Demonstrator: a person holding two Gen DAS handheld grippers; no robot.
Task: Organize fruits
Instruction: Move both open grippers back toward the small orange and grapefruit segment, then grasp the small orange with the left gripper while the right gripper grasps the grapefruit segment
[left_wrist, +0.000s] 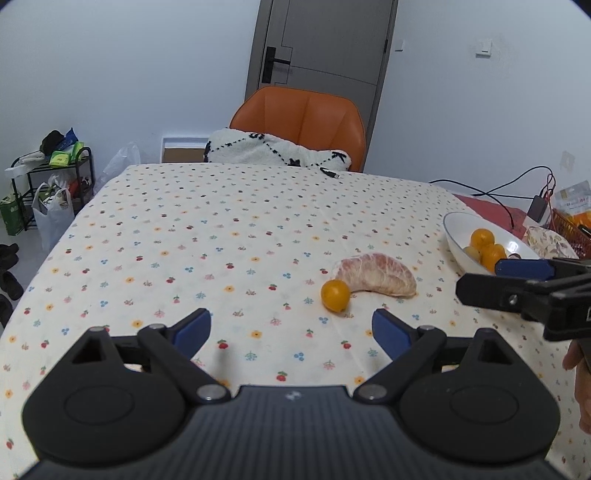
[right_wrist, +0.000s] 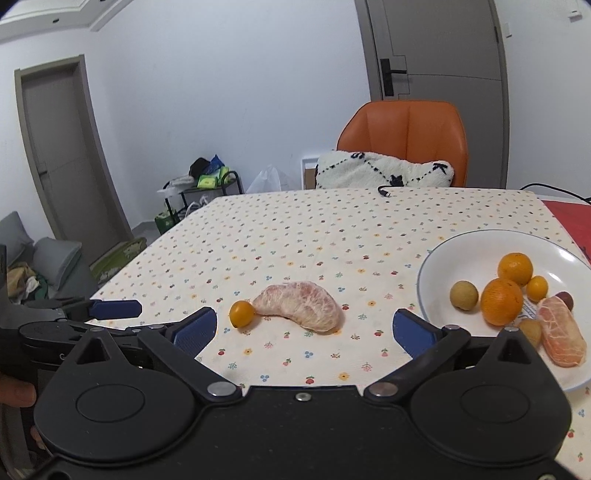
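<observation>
I held my left claw (left_wrist: 291, 328) low over the flower-print tablecloth (left_wrist: 207, 236), its blue pads spread wide with nothing between them, only bare cloth showing in the gap. Just ahead and a little to the right of it lay a peeled pomelo segment (left_wrist: 376, 274), curved like a crescent, with a small yellow-orange kumquat (left_wrist: 335, 294) touching its near left end. My right claw (right_wrist: 303, 325) was likewise spread as far apart as it goes and gripped nothing; the pomelo segment (right_wrist: 301, 305) and the kumquat (right_wrist: 242, 313) sat on the cloth just beyond its pads, between them in that view and apart from both. To the right stood a white bowl (right_wrist: 465, 243) with a thin blue rim, well apart from the two loose fruits. Inside it I could see two mandarins (right_wrist: 501, 301), one behind the other, a second small kumquat, a pale brownish round fruit (right_wrist: 461, 294), and another peeled citrus segment (right_wrist: 561, 332) lying near the front edge. From the left wrist view my right claw reached in from the right edge, partly covering the bowl (left_wrist: 454, 225). An orange chair (left_wrist: 303, 118) with a white patterned cushion (left_wrist: 273, 151) stood at the far side of the table, before a grey door (left_wrist: 325, 40)
</observation>
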